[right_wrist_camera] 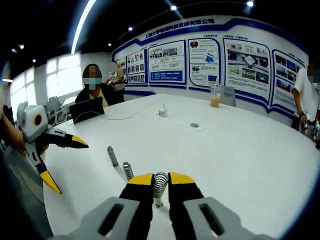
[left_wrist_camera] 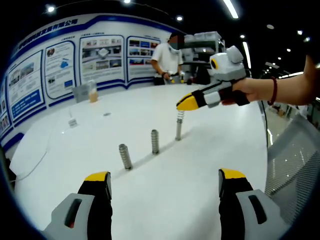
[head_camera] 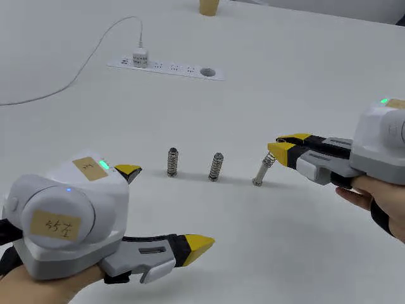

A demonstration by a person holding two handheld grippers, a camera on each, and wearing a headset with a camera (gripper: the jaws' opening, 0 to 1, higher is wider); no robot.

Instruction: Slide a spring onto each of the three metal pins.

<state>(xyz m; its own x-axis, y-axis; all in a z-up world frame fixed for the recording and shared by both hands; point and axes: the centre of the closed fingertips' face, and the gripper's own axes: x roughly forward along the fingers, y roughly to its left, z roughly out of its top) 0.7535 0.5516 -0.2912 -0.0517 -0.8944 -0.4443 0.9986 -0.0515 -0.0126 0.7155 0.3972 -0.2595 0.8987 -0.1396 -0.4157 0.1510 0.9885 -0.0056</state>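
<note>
Three metal pins stand in a row on the white table. The left pin [head_camera: 172, 162] and the middle pin [head_camera: 216, 166] each carry a spring. The right pin [head_camera: 261, 173] leans, with a spring [head_camera: 270, 160] around its upper end. My right gripper [head_camera: 277, 149] is shut on that spring [right_wrist_camera: 160, 183], which sits between its yellow tips [right_wrist_camera: 160, 179]. My left gripper [head_camera: 166, 208] hangs open in front of the row, well short of the pins, with nothing between its jaws [left_wrist_camera: 165, 176]. From the left gripper view, the right gripper [left_wrist_camera: 190, 102] sits atop the far pin [left_wrist_camera: 178, 131].
A white power strip [head_camera: 166, 66] with a plugged-in charger and trailing cable lies at the back. A paper cup [head_camera: 209, 6] stands at the far edge. A seated person with a laptop [right_wrist_camera: 87, 109] and a standing person [left_wrist_camera: 166, 57] are beyond the table.
</note>
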